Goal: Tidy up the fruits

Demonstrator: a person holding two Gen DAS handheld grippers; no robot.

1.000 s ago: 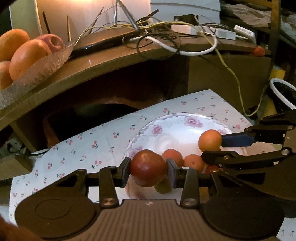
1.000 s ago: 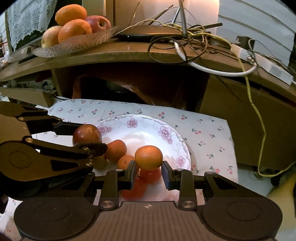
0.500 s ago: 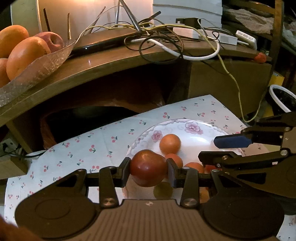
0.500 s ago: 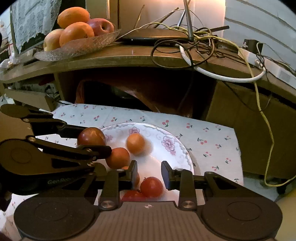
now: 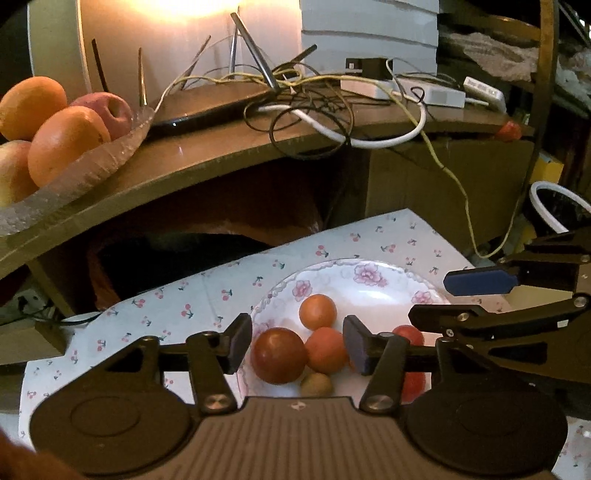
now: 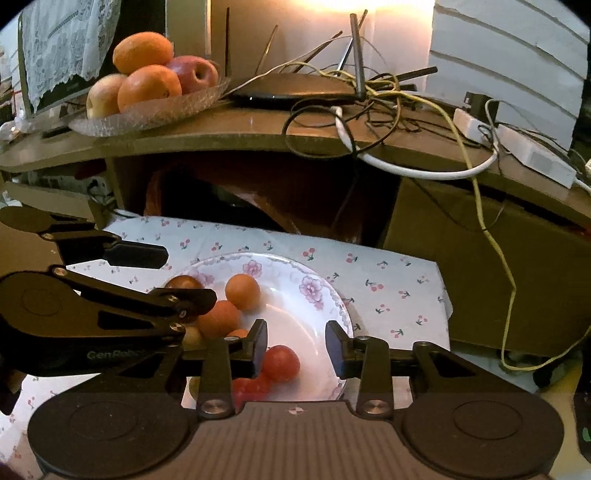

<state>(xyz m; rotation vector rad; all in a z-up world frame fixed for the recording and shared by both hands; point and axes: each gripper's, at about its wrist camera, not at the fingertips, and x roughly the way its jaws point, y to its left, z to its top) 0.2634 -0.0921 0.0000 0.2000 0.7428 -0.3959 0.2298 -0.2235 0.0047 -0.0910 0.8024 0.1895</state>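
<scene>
The left gripper (image 5: 297, 345) hangs low over the near rim of a flowered plate (image 5: 373, 291), its jaws opening; a dark red fruit (image 5: 279, 355) sits on the plate between the pads, clear of both. The right gripper (image 6: 295, 349) hovers over the plate's near right side with its jaws opening too, nothing pressed between them, a red tomato (image 6: 280, 362) just inside the left pad.

On the plate, at about 8 o'clock from its centre, small orange fruits (image 6: 242, 291) cluster with the dark red one, and a little greenish fruit (image 5: 316, 384) lies nearest. The plate rests on a white cloth with a cherry print (image 6: 388, 291) spread over a low worktop.

Beyond the cloth, at 12 o'clock, is a dark recess under a curved wooden shelf (image 6: 240, 136). On the shelf, at 10 o'clock, a glass dish (image 6: 147, 114) holds oranges and apples; at 12 o'clock sits a black router (image 6: 295, 88) in a tangle of cables (image 6: 369, 107), with white power adapters (image 6: 532, 155) at 2 o'clock. A bright, warmly lit wall (image 6: 314, 33) closes the back.
</scene>
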